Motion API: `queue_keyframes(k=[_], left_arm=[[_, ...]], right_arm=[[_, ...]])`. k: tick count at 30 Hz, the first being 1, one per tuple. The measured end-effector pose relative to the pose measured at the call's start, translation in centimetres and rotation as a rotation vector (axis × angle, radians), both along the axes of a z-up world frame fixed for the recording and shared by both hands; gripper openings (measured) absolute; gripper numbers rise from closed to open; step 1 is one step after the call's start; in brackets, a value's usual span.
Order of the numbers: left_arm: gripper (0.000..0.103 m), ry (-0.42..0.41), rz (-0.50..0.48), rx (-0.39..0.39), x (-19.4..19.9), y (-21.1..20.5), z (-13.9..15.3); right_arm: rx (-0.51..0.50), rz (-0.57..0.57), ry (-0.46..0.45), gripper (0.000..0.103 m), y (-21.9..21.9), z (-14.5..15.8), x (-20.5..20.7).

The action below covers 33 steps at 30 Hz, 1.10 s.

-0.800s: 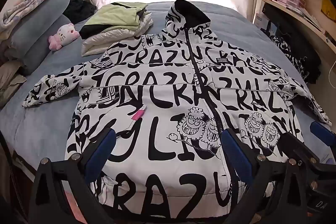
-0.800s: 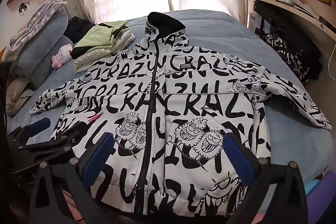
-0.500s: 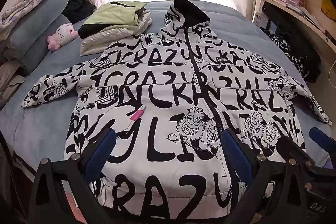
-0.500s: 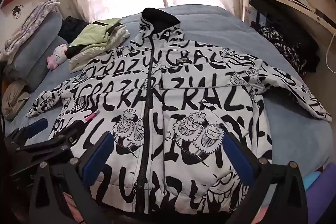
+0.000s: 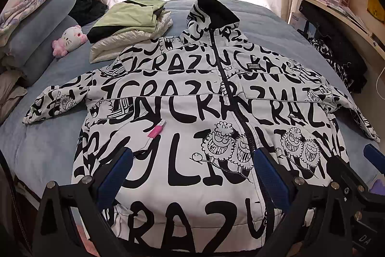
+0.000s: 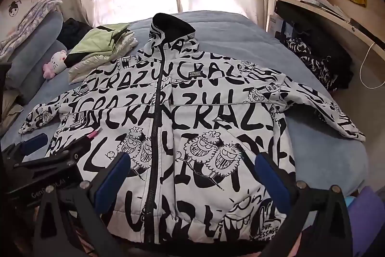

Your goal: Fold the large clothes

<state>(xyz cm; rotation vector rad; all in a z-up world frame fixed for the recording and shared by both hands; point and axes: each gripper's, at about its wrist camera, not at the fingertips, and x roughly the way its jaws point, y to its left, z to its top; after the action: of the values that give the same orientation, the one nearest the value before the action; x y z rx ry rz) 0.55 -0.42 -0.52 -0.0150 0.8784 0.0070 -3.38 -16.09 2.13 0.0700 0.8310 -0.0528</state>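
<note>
A large white jacket with black lettering (image 5: 192,117) lies flat and zipped on the blue bed, sleeves spread, black collar at the far end; it also shows in the right wrist view (image 6: 204,117). A pink tag (image 5: 156,130) sits on its left front. My left gripper (image 5: 190,172) is open and empty above the jacket's lower left half. My right gripper (image 6: 192,175) is open and empty above the lower right half. Each gripper shows at the edge of the other's view: the right one (image 5: 353,168) and the left one (image 6: 50,151).
A stack of folded clothes, green on top (image 5: 130,23), lies at the far left of the bed (image 5: 48,141). A plush toy (image 5: 68,40) and pillows (image 5: 36,23) are at the left. Dark clothing (image 5: 336,62) and shelves (image 5: 341,13) are at the right.
The right wrist view has tilted and shifted slightly, so the jacket sits a little lower and left in it. The left gripper has barely moved. The jacket lies unchanged.
</note>
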Motion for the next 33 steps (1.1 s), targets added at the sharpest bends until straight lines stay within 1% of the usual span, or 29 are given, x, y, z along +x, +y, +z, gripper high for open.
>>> queue_keyframes(k=[10, 14, 33], left_arm=[[0.1, 0.004, -0.001, -0.003, 0.1, 0.1, -0.4], [0.1, 0.009, -0.008, -0.003, 0.1, 0.6, -1.1], [0.1, 0.013, -0.007, 0.003, 0.2, 0.6, -1.1]], right_arm=[[0.002, 0.006, 0.02, 0.103, 0.3, -0.6, 0.9], [0.003, 0.007, 0.02, 0.103, 0.3, -0.8, 0.9], [0.007, 0.005, 0.022, 0.103, 0.3, -1.0, 1.0]])
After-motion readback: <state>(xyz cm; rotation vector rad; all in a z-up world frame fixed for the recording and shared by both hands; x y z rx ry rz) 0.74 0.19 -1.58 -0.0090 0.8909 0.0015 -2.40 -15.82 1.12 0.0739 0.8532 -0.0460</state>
